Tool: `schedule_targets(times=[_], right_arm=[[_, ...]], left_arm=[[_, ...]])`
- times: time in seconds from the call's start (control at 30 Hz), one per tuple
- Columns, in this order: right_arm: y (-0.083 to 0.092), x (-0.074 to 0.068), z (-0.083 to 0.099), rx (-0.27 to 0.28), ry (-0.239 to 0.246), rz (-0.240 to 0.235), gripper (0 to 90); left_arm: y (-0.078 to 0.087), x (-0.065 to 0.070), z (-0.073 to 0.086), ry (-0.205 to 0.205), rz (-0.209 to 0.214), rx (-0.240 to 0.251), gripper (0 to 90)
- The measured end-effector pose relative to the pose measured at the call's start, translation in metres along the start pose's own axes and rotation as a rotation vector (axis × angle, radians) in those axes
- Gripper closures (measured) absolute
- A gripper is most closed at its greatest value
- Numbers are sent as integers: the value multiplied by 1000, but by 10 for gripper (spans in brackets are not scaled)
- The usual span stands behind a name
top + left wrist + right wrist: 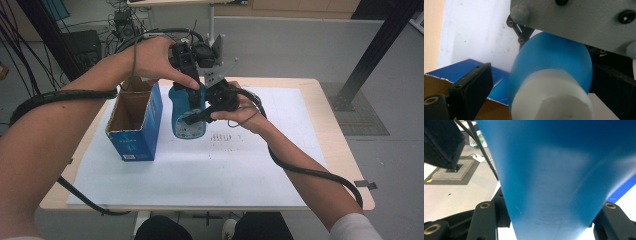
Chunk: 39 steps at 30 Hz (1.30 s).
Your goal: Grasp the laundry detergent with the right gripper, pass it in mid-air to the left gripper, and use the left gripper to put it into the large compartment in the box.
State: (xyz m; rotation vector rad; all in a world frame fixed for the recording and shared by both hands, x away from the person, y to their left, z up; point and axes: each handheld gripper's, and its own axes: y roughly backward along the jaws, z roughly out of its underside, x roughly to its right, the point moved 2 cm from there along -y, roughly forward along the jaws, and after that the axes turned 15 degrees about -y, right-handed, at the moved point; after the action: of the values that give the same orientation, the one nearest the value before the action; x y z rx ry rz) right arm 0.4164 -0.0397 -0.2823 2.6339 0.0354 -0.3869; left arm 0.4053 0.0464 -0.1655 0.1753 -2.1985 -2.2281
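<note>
A blue bottle (187, 117) stands upright on the white sheet, just right of the box. My right gripper (196, 116) comes in from the right and is shut on the bottle's body (549, 182), one black jaw on each side. My left gripper (191, 80) hangs over the top of the bottle and points down. In the left gripper view the bottle's white cap (551, 97) sits between the open jaws of the left gripper (541, 85), with a gap beside the left pad (471, 85). The right gripper's grey plate (579, 20) shows just beyond the blue bottle (554, 62).
An open blue cardboard box (135, 120) stands left of the bottle, its brown inside facing up. A white paper sheet (225, 170) covers most of the wooden table (335, 160). Cables trail from both grippers over the table edges.
</note>
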Motion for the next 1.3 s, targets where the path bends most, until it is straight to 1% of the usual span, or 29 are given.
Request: schedule_targets(times=[0.13, 0.37, 0.47, 0.5, 0.6, 0.93, 1.07, 1.3], right_arm=[[0, 0, 0, -5, -2, -1, 436], [-1, 0, -2, 15, 17, -5, 436], [0, 0, -2, 12, 14, -5, 436], [0, -1, -2, 13, 21, -3, 436], [0, -1, -2, 15, 14, -8, 436], [-1, -2, -2, 13, 22, -2, 436], [-1, -3, -2, 14, 26, -12, 436], [0, -4, -3, 15, 30, -9, 436]], left_arm=[[-1, 0, 0, 2, 4, -4, 55], [-2, 1, 2, 3, 5, -1, 56], [-2, 1, 2, 6, 2, -1, 56], [-2, 1, 2, 6, 4, -1, 56], [-3, 1, 3, 7, 3, 0, 56], [-3, 1, 1, 5, 2, -2, 57], [-2, 1, 1, 2, 1, -2, 57], [-3, 1, 0, 0, 4, -4, 57]])
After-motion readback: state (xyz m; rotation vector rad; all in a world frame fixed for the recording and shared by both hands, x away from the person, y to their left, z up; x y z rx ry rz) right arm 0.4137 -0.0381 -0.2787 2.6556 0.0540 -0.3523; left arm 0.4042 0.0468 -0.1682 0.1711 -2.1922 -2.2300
